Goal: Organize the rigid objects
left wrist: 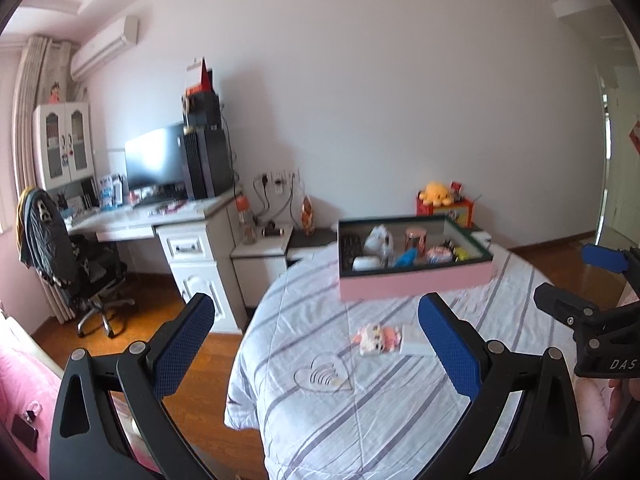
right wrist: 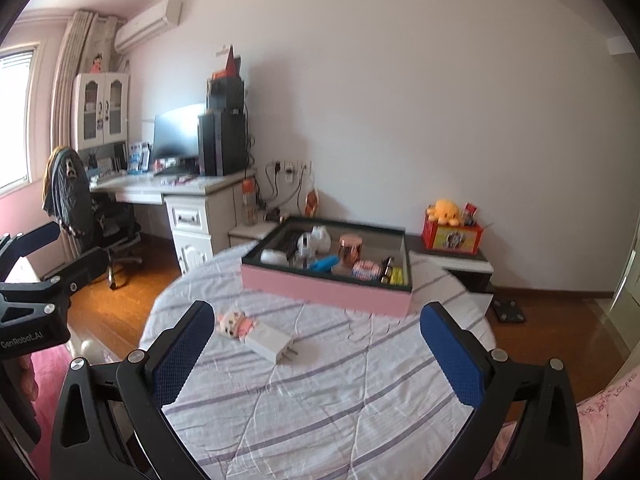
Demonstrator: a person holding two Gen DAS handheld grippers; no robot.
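We hold both the left gripper [left wrist: 316, 344] and the right gripper [right wrist: 316, 350] above the striped bed [right wrist: 320, 408] with fingers spread wide and nothing in them, so the step in hand looks like picking up one of the two loose items, and we should come down straight over it, square the pads to its flat sides and close gently so it does not slide on the soft cover. The charger [right wrist: 267, 340] lies just beside the toy [right wrist: 236, 323], ahead of and between the right fingers, toward the left one. The tray [right wrist: 328, 288] with the sorted things sits farther back on the bed.
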